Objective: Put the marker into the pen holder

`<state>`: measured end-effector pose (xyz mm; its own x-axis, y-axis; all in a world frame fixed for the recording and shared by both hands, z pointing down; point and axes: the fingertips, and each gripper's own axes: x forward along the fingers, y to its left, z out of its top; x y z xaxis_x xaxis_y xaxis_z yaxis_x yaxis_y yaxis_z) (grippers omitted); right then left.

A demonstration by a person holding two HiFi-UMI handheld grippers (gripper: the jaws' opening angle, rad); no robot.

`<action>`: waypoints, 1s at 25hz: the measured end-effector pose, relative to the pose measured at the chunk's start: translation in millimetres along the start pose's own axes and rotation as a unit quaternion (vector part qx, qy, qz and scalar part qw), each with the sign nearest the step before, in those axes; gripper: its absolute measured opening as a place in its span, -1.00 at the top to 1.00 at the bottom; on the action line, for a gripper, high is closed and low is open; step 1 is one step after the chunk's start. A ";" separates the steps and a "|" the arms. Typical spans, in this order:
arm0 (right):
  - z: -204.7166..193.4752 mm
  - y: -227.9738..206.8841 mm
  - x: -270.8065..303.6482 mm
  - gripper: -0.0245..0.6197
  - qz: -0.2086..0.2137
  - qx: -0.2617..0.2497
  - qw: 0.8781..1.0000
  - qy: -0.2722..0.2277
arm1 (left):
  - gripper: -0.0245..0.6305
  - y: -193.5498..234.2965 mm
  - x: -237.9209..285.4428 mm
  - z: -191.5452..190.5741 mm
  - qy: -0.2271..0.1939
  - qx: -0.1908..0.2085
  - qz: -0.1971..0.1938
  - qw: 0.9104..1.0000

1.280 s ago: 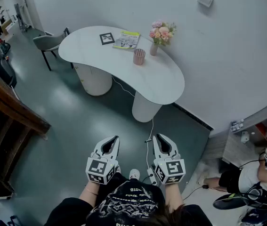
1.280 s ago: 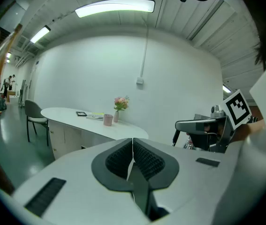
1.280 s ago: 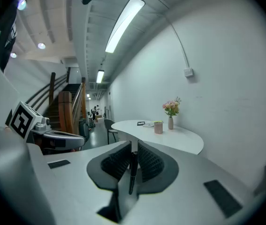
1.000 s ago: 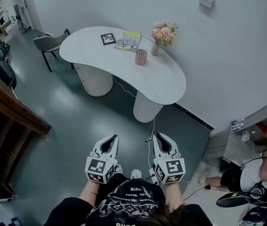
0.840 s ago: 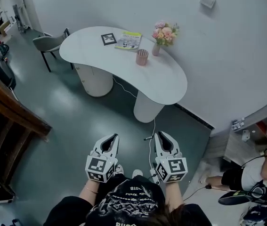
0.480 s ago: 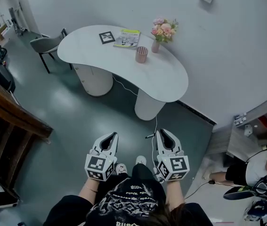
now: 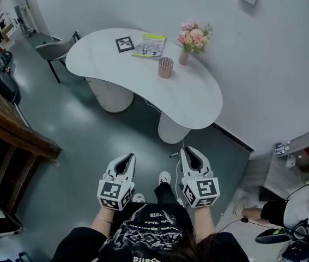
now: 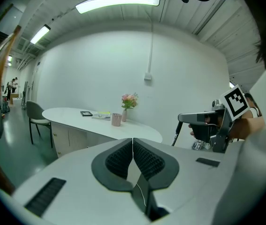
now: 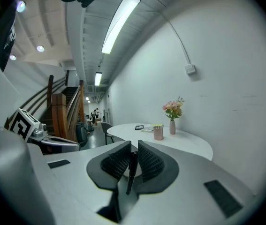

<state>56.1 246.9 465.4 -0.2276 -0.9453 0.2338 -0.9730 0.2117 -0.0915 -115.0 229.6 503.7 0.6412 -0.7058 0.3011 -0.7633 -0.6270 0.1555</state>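
Right hand-held gripper [image 9: 133, 146] was clamped, jaws narrowly apart, on a black marker [image 9: 131, 170], well short of the pen holder [image 7: 165, 67]. Left hand-held gripper [image 8: 133, 142] was fully closed and empty. Pen holder stood on the white counter [image 7: 187, 97]; its contents were too small to tell. Beside the pen holder, a vase [image 7: 185, 57] held pink flowers [image 7: 193, 36].

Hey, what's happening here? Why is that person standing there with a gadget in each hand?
A person stands on the floor some way short of the white table, holding a tool in each hand. The right tool is shut on a black marker, which sits upright between its jaws. The left tool is shut and empty. The pink pen holder meant for the marker stands on the table beside a vase of flowers, so the marker has not yet gone in.
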 end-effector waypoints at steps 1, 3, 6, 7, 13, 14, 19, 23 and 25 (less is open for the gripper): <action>3.7 -6.4 8.4 0.72 0.005 -0.002 1.000 -0.001 | 0.85 1.1 9.5 4.2 -0.002 -0.001 0.003 1.000; 10.2 -20.4 25.5 0.72 0.015 -0.006 1.000 -0.001 | 0.85 1.8 29.3 12.6 -0.005 -0.001 0.007 1.000; 20.0 -42.3 48.9 0.72 0.028 -0.010 1.000 0.000 | 0.85 0.4 57.7 26.2 -0.008 0.003 0.011 1.000; 23.5 -48.7 56.2 0.72 0.032 -0.011 0.999 -0.001 | 0.85 0.6 66.1 30.6 -0.009 0.003 0.014 1.000; 37.0 -75.4 92.7 0.72 0.065 -0.020 0.998 0.000 | 0.85 5.2 105.5 47.2 -0.012 -0.001 0.035 0.999; 37.8 -79.4 97.6 0.72 0.070 -0.022 0.997 0.001 | 0.85 5.7 111.1 48.5 -0.012 -0.001 0.039 0.999; 42.1 -100.5 118.7 0.72 0.090 -0.025 0.996 0.001 | 0.85 5.9 136.7 55.9 -0.014 -0.004 0.055 0.998; 40.2 -113.6 128.3 0.72 0.104 -0.033 0.994 0.006 | 0.85 5.1 152.0 58.5 -0.020 -0.011 0.070 0.997; 40.8 -120.2 132.0 0.72 0.112 -0.036 0.993 0.006 | 0.85 4.3 158.5 60.8 -0.023 -0.012 0.076 0.997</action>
<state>144.6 86.5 467.7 -0.4384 -0.8697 0.2265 -0.8981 0.4335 -0.0738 -11.8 94.9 494.9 0.5200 -0.8072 0.2792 -0.8535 -0.5036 0.1337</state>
